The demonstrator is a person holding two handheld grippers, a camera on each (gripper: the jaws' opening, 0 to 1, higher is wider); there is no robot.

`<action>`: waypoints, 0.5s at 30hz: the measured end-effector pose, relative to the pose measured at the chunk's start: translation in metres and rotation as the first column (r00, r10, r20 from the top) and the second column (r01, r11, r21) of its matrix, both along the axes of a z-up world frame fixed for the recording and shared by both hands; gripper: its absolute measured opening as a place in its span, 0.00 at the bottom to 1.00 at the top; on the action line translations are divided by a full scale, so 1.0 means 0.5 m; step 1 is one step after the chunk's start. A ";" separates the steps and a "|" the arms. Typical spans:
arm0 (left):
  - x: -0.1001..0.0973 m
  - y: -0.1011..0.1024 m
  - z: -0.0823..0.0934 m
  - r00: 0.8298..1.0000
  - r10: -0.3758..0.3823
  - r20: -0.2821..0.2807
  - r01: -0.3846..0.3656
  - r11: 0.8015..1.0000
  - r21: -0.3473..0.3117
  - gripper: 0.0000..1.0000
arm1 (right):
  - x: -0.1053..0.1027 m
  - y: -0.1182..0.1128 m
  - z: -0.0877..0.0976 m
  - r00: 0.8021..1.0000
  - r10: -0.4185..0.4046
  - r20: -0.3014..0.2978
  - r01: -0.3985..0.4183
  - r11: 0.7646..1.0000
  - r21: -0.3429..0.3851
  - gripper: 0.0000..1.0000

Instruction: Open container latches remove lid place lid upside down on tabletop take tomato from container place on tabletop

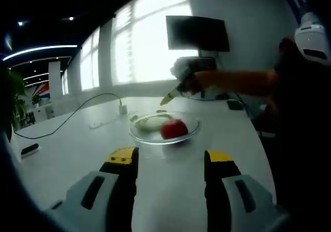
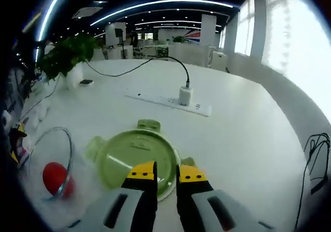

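A clear glass container [image 1: 164, 136] stands on the white table with a red tomato [image 1: 174, 129] inside it. The green lid [image 1: 149, 122] lies flat just behind it. In the right gripper view the lid [image 2: 126, 157] rests on the table with its latches splayed outward, and the container [image 2: 62, 149] with the tomato [image 2: 54, 178] is to its left. My right gripper [image 2: 166, 174] hovers over the lid's near rim, jaws close together with nothing between them; from the left view it [image 1: 168, 98] hangs above the lid. My left gripper [image 1: 170, 158] is open, short of the container.
A white power strip [image 2: 170, 102] with a plugged charger [image 2: 185, 93] and black cable lies beyond the lid. A plant [image 2: 72, 48] stands far left. A monitor [image 1: 197, 33] sits at the table's far end. An orange sleeve [image 1: 238, 82] reaches in from the right.
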State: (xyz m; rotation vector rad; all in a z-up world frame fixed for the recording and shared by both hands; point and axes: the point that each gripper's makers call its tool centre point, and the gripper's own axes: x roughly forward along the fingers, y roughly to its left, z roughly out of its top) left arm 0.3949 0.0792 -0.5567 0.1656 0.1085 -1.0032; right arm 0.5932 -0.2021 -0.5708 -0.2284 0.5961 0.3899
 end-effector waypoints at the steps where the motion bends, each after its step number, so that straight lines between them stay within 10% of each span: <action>1: 0.000 0.000 0.000 1.000 0.000 0.000 0.000 1.000 -0.001 0.45 | -0.008 0.014 0.015 0.998 0.036 0.047 -0.036 0.999 -0.006 0.09; 15: 0.001 -0.001 0.002 1.000 0.003 -0.003 -0.003 1.000 -0.008 0.45 | -0.123 0.115 0.096 0.961 0.151 0.230 -0.192 0.967 0.169 0.17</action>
